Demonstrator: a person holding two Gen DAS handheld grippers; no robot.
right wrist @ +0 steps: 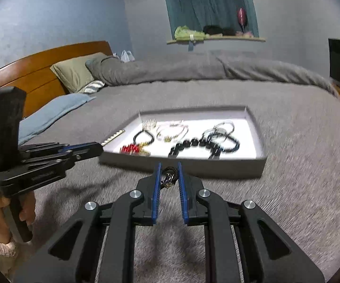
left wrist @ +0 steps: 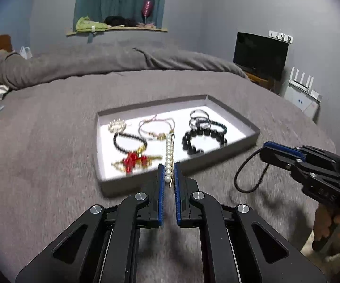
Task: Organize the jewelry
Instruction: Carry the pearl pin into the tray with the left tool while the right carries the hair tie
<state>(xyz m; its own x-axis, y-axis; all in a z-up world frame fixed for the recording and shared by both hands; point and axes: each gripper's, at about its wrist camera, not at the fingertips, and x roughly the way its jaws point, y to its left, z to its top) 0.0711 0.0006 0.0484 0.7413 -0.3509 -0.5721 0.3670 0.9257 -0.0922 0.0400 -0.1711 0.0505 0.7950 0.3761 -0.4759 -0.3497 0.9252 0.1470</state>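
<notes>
Grey blanket (left wrist: 52,141) covers the bed, and on it we see a shallow grey tray (left wrist: 252,139) with a white floor holding most of the jewelry. Our left hand-held gripper (left wrist: 169,176) is nearly closed on a pearl hair clip (left wrist: 168,158), pinched at its near end between the blue pads, with the rest of the clip reaching forward over the tray's near wall. Our right hand-held gripper (right wrist: 169,176) is closed to a narrow gap on a thin black cord (left wrist: 250,176), which hangs from its tip as a loop just above the blanket, to the right of the tray and outside it.

Inside the tray we make out a small gold crown-like piece (left wrist: 117,125) at the far left, a thin black bead bracelet (left wrist: 128,142) near it, a red and gold piece (left wrist: 134,160) by the near wall, pink string bracelets (left wrist: 155,127) in the middle, thin dark bangles (left wrist: 199,118) at the far right, and a chunky black bead bracelet (left wrist: 203,140) in front of them. The pieces are blurred, so finer detail escapes us.

Between each hand-held gripper and the tray floor stands the tray's near wall. Around the bed we see a wooden headboard (right wrist: 35,70), a tan pillow (right wrist: 75,70), a rumpled duvet (right wrist: 193,68), a window ledge (left wrist: 118,29) with green cloth and a pink glass (left wrist: 147,8), a dark screen (left wrist: 261,55) and a white router (left wrist: 302,80).
</notes>
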